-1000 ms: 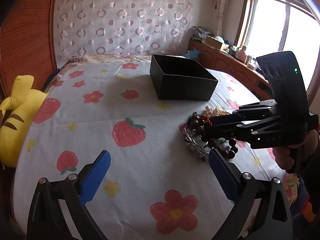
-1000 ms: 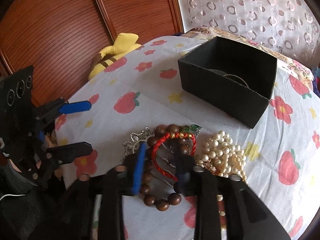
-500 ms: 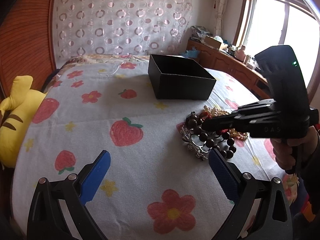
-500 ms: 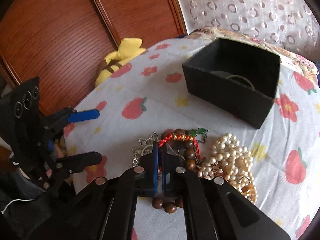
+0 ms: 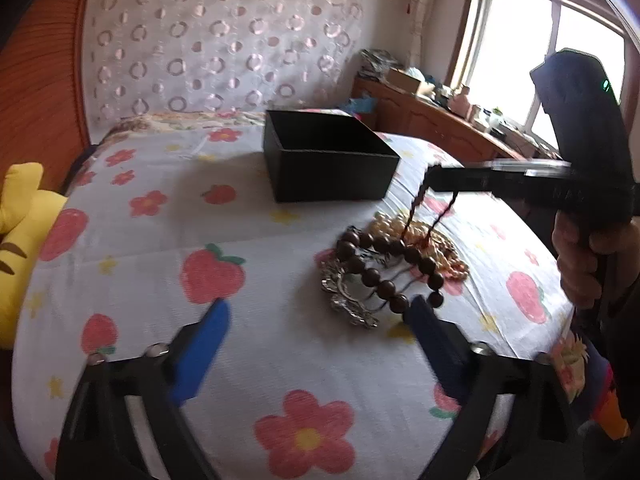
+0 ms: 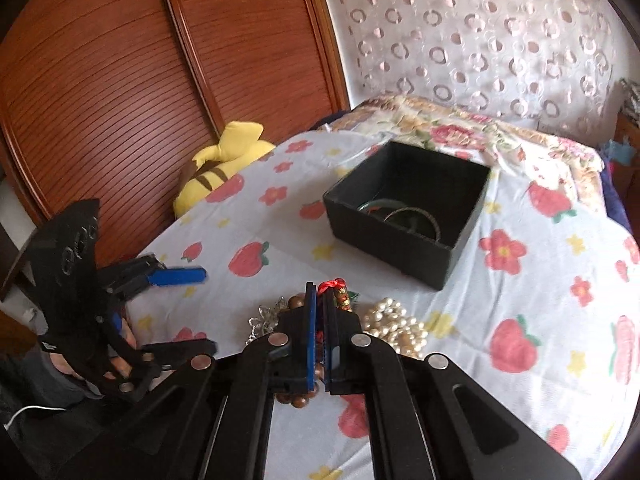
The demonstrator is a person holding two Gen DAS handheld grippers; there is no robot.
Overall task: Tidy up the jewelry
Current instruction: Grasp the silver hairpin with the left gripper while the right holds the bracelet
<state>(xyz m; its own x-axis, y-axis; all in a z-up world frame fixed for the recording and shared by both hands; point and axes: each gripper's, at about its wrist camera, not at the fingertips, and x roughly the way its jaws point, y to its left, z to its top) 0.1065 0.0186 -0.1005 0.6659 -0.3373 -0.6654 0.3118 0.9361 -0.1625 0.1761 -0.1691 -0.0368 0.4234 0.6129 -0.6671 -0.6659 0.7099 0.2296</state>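
The right gripper has its fingers pressed together on the red cord bracelet, pinching only the thin cord. In the left wrist view the loop hangs free below the tips, with its lowest part close over the pile. A pinch on the cord alone suits so slight a thing, and lifting it straight up is likely meant to draw it clear of the wooden bead bracelet, the pearl strand and the silver piece heaped together beneath it on the bed.

The black box stands open at about one o'clock from the pile in the right wrist view, near but apart. Two bangles already lie in it, so it is probably where the cord goes next.

The left gripper hangs low at about six o'clock from the heap, holding nothing. Its fingers stand wide apart and have just been closing a little, with nothing but the sheet between them. It seems to be waiting there, perhaps to hold down the beads if they snag on the cord.
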